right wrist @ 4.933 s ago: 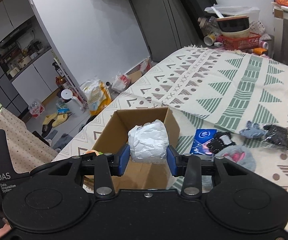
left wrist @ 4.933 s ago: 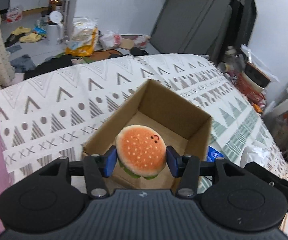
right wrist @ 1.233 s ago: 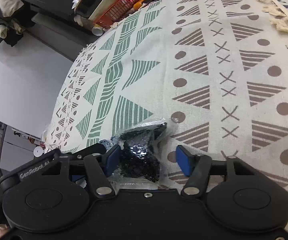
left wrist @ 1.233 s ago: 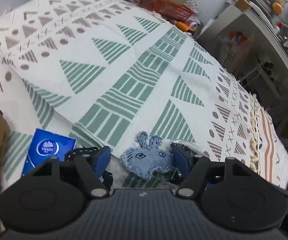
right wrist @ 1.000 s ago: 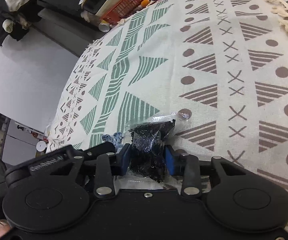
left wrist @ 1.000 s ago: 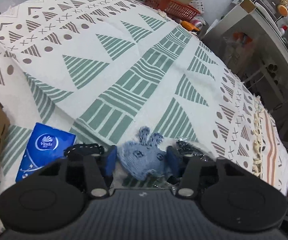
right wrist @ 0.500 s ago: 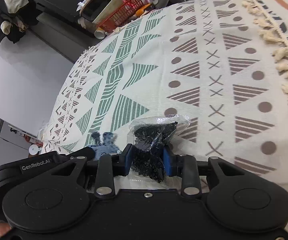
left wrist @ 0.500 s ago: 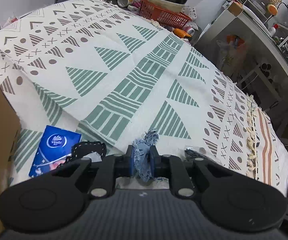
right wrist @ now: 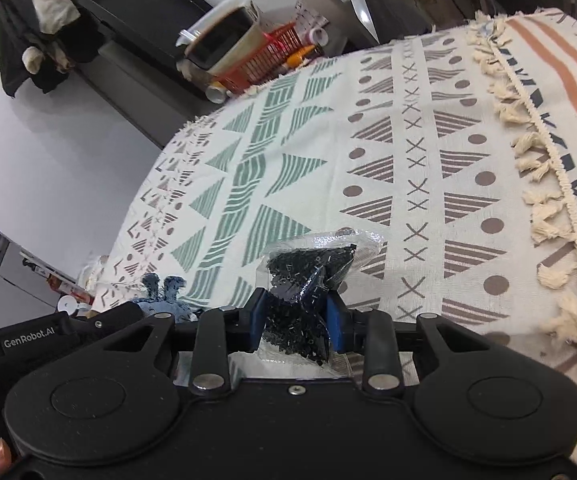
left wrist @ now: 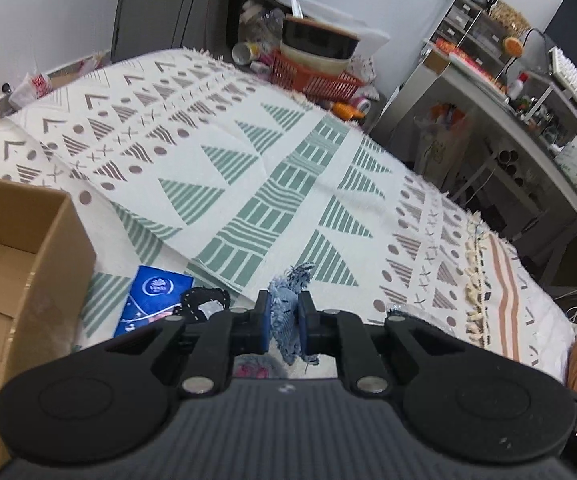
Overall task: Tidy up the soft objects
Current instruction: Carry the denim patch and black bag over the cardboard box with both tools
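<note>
My left gripper (left wrist: 282, 322) is shut on a small blue denim bunny toy (left wrist: 288, 312), squeezed flat and held above the patterned bedspread (left wrist: 248, 184). The toy's ears also show in the right wrist view (right wrist: 160, 288). My right gripper (right wrist: 294, 322) is shut on a clear plastic bag of black beads (right wrist: 304, 284) and holds it just above the bedspread (right wrist: 428, 168). An open cardboard box (left wrist: 20, 264) stands at the left of the left wrist view, close to the left gripper.
A blue tissue pack (left wrist: 152, 296) and a black lace piece (left wrist: 204, 300) lie on the bedspread beside the box. A pink-grey soft item (left wrist: 252, 368) lies under the left gripper. A red basket (left wrist: 312, 76) and a cluttered desk (left wrist: 528, 120) stand beyond the bed.
Both grippers closed on their objects, the left on the denim toy and the right on the bead bag, and lifted them up off the bedspread. The box came into the left view.
</note>
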A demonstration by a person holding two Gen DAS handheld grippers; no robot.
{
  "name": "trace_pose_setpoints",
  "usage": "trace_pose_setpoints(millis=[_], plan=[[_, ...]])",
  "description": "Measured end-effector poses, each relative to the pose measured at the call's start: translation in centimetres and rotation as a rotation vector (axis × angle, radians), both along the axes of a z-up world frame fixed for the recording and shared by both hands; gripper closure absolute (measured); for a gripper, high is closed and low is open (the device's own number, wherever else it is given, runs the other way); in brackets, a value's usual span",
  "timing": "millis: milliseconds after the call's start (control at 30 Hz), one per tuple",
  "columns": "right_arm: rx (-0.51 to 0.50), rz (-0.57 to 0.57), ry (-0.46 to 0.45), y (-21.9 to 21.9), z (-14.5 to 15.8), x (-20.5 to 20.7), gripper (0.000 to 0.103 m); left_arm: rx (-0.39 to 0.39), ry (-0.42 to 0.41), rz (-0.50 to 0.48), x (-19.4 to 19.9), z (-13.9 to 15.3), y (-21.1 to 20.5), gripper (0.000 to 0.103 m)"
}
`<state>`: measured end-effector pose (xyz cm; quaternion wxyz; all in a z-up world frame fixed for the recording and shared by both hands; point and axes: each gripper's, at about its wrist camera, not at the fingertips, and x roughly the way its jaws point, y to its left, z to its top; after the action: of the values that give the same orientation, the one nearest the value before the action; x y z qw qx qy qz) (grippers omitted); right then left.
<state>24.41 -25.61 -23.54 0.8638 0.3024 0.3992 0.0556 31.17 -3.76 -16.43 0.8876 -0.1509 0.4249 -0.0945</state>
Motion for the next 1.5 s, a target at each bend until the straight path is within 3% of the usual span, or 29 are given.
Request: trace_pose_setpoints(millis=[833,1500], plan=[[-0.021,0.025,-0.122,4.1,6.5,-6.5,0.072,0.026,-0.105,0.085,-7.7,5.0,4.2,0.091],[-0.08,0.083,-0.161,10.9,9.5,-6.1,0.072,0.027,-0.165,0.206,-10.2,6.6,10.9,0.09]])
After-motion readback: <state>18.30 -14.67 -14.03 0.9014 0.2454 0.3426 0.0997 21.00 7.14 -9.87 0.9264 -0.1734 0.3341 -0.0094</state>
